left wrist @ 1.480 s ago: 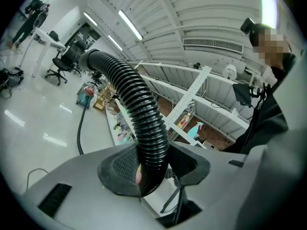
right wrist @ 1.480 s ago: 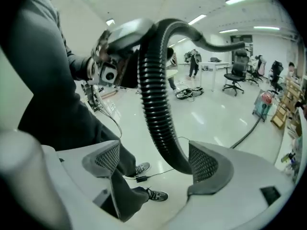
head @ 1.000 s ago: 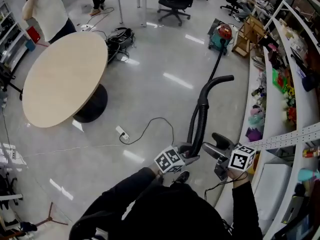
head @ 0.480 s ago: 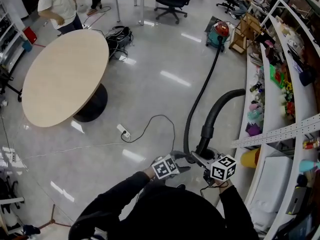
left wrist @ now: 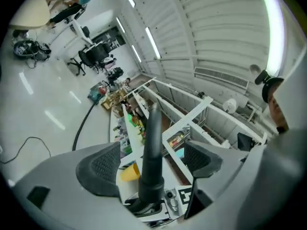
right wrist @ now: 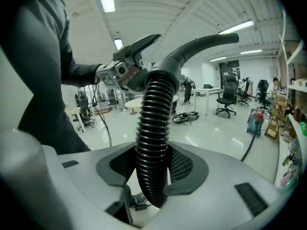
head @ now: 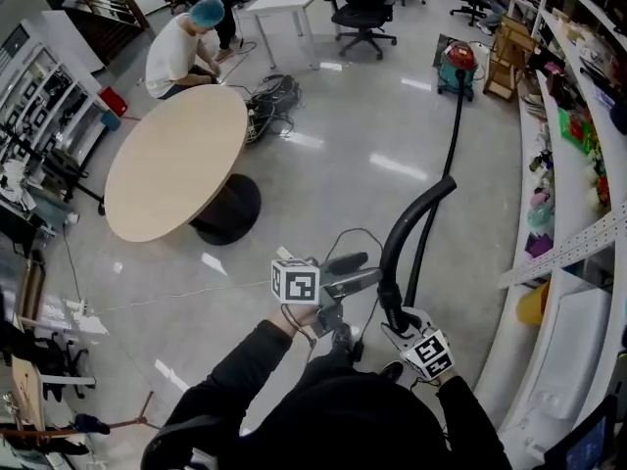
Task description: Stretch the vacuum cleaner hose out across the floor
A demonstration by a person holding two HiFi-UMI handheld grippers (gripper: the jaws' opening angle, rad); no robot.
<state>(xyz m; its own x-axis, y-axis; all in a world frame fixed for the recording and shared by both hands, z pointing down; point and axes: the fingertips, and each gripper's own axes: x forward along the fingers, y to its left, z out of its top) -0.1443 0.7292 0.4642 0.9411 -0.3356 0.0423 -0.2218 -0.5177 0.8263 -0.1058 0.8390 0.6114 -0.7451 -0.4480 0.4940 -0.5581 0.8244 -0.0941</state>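
Observation:
The black vacuum hose (head: 394, 297) rises from my right gripper (head: 397, 323) into a curved rigid tube (head: 421, 211). From there it runs across the floor to the red and green vacuum cleaner (head: 458, 65) at the far right. In the right gripper view, my right gripper (right wrist: 153, 169) is shut on the ribbed hose (right wrist: 153, 123). My left gripper (head: 355, 270) is just left of the tube. Its jaws are opening, and in the left gripper view the left gripper (left wrist: 151, 159) stands wide, with the tube (left wrist: 153, 143) beyond the pads and untouched.
A round wooden table (head: 176, 160) stands at the left, with a crouching person (head: 181, 52) and a cable bundle (head: 269, 91) behind it. A thin cord (head: 348, 233) lies on the floor near my grippers. Cluttered shelves (head: 578, 116) line the right side. An office chair (head: 367, 8) stands at the back.
My left gripper let go of the hose, opened wide and moved left. My right gripper closed on the ribbed hose. The head view swung, so the table sits further right.

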